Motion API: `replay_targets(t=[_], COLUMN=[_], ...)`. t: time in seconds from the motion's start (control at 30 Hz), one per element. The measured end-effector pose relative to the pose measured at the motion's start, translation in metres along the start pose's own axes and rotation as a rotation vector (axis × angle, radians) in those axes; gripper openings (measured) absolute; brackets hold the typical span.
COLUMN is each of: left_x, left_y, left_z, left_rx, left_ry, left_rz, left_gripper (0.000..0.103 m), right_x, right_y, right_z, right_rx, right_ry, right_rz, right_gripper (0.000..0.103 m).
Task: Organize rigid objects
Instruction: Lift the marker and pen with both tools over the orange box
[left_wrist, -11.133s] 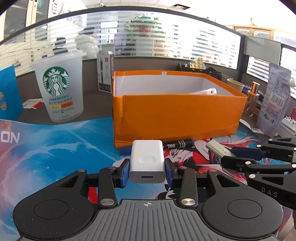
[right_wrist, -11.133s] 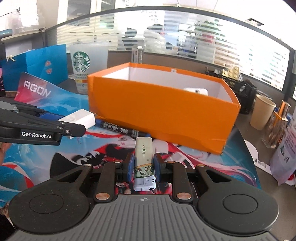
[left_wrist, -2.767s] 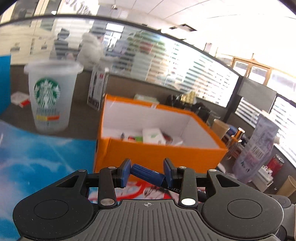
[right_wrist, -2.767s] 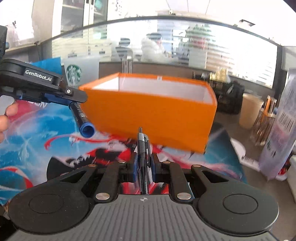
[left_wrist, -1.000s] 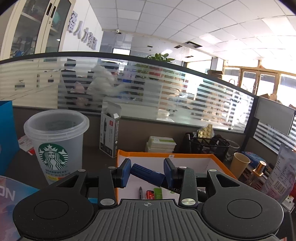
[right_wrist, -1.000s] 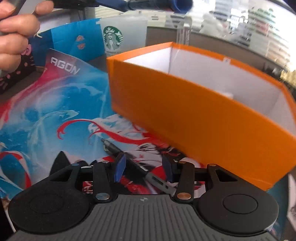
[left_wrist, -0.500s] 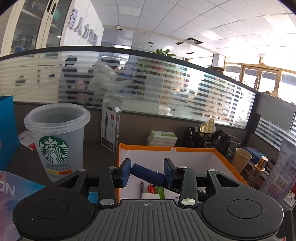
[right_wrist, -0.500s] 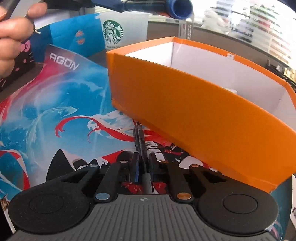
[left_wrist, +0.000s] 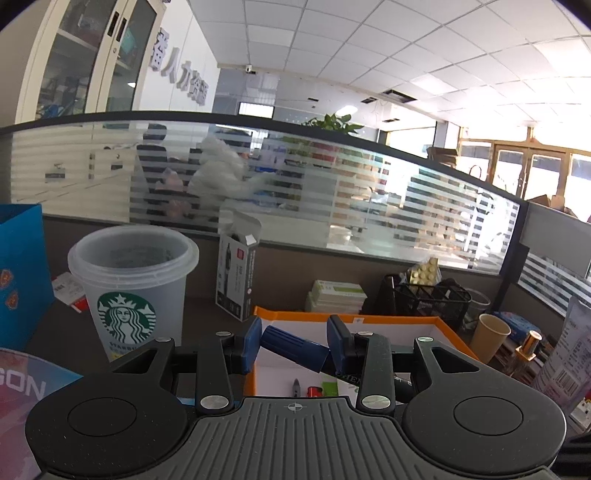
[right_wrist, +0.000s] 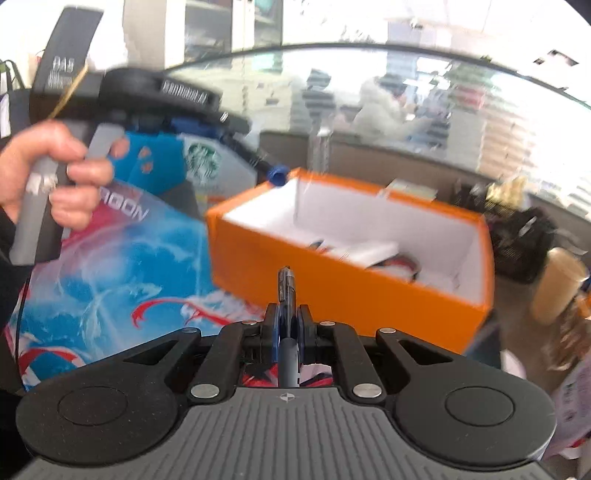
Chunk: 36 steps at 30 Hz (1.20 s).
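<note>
- My left claw (left_wrist: 293, 345) grips a blue-capped marker (left_wrist: 293, 344) crosswise between its blue pads; the cap sits between the pads and the dark barrel runs off to the right.
- The marker is held in the air above the near left part of the orange box (left_wrist: 448, 326), whose white inside shows a few small items on the bottom.
- My right claw (right_wrist: 287, 332) is clamped tight on a dark slim pen (right_wrist: 286, 291), which points straight ahead past the fingertips, lifted off the surface.
- Ahead of the pen stands the orange box (right_wrist: 343, 288), open at the top, with white and red objects inside.
- The box rests partly on a blue, red and white printed mat (right_wrist: 122, 273).
- A clear Starbucks cup (left_wrist: 135, 291) stands left of the box.
- In the right wrist view, my left hand (right_wrist: 51, 173) holds its claw's grey handle at upper left.
</note>
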<state>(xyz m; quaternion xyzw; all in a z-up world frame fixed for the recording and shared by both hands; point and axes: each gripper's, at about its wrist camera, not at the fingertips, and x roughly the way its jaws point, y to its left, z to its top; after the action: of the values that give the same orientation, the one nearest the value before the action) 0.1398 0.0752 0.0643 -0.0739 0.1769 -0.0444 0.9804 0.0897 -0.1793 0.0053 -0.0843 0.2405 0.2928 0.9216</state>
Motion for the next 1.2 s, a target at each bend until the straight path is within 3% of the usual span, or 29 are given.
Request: replay_targets(t=[0.4,0.7,1.03,1.2], left_x=[-0.003,0.024,0.056,0.069], left_y=[-0.020,-0.032,-0.038,-0.044], left_z=[0.010,0.005,-0.006,-0.016], left_rx=[0.078,0.111,0.127,0.137], left_ry=[-0.034,-0.003,0.055,0.094], left_rz=[0.013,0.049,0.054,0.037], left_gripper=[0.037,0.037,0.036,0.036], right_x=[-0.022,0.008,0.044,0.071], right_y=[-0.038,-0.058,-0.081,-0.083], right_z=[0.027,0.053,0.065,0.063], right_rx=[0.039,0.068,0.114,0.139], right_ry=[-0.105,-0.143,-0.121,-0.054], right_rz=[-0.117,-0.152,-0.159,-0.102], right_gripper=[0.009,0.009,0.009,0.009])
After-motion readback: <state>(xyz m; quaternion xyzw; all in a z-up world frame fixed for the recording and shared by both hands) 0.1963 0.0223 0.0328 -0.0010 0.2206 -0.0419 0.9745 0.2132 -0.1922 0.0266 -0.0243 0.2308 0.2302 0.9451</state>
